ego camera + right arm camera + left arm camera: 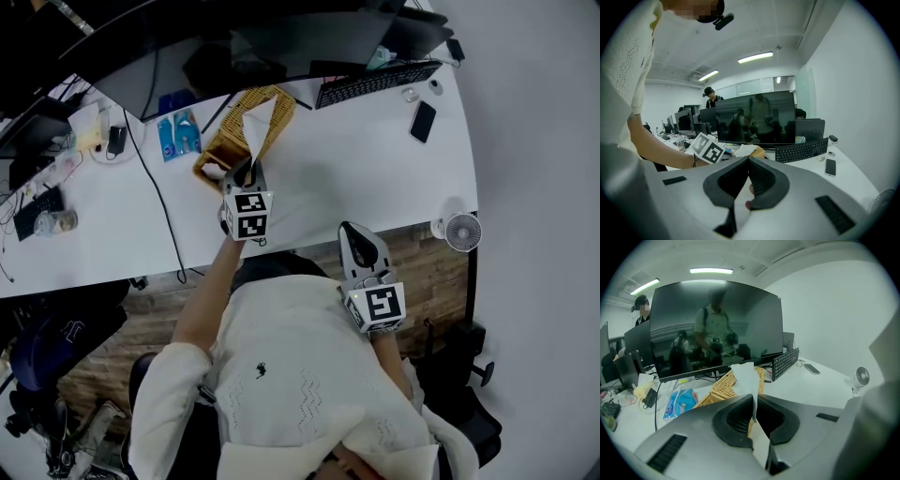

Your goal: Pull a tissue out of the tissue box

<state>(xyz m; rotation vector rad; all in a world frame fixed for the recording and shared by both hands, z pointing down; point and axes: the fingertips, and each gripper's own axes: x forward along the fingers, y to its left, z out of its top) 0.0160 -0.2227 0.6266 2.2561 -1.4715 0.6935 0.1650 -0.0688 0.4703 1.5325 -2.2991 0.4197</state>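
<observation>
Right claw (pixel 351 231) rests shut and empty while left claw (pixel 246 169), pinching the tissue (pixel 261 122) above the tissue box (pixel 223 146), should pull up slowly.

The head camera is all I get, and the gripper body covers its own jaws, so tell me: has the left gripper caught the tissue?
Observer: Yes. The left gripper view shows the left gripper with its jaws shut on the tissue, the white sheet pinched between them.
Operator: And the right one, is it holding anything?
Observer: No. In the right gripper view the right gripper has its jaws closed together with nothing gripped.
</observation>
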